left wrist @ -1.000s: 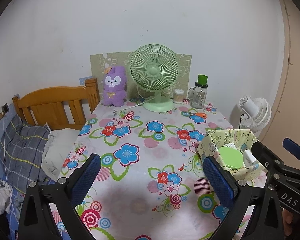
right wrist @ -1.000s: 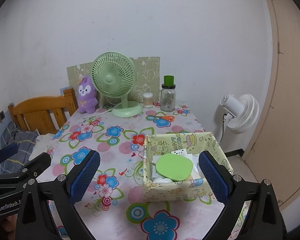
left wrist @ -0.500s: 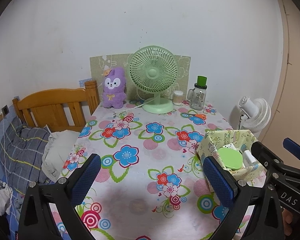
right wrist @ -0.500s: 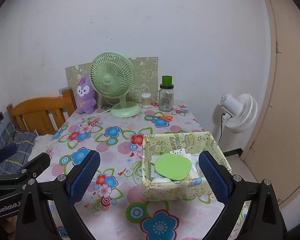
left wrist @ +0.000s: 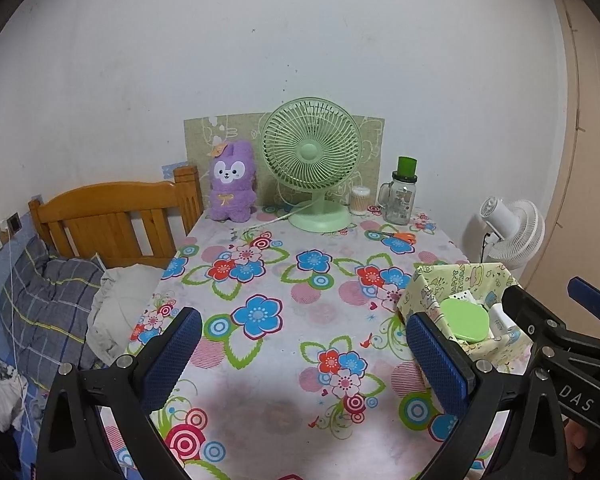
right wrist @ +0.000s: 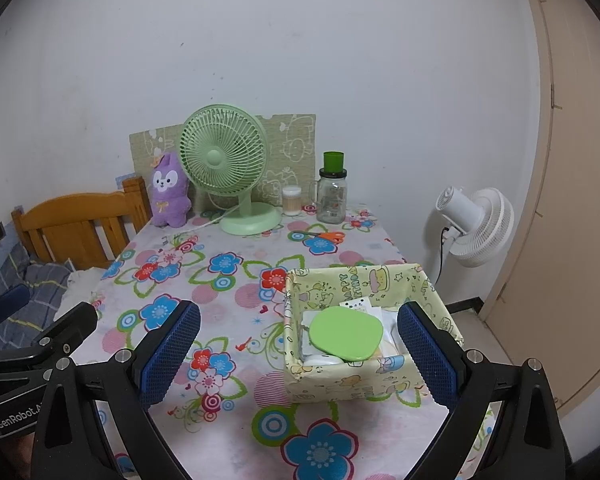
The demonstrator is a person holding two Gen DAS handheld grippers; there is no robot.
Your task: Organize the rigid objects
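Yellow patterned paper box (right wrist: 364,376) lies between our right gripper (right wrist: 298,354)'s wide-spread fingers, long axis crosswise. Inside, a rounded green lid (right wrist: 346,338) rests flat. Our left gripper (left wrist: 304,354) gapes empty, the box beyond its right finger.

A floral-print tablecloth in pink, blue and green (left wrist: 300,304) covers the table. At its 12 o'clock edge stands a pale green plastic desk fan (left wrist: 311,160) on a round base, its white cord trailing toward 10 o'clock. A fuzzy purple plush rabbit (left wrist: 232,182) sits upright at 11 o'clock, just beside the fan. Behind both leans a beige cartoon-printed board (right wrist: 288,148) against the white wall. Orange-handled scissors (right wrist: 320,235) lie flat at 1 o'clock. Off the table at 3 o'clock stands a white floor fan (right wrist: 476,224); at 9 o'clock, a wooden slatted headboard (left wrist: 112,216) and a grey plaid quilt (left wrist: 44,304).
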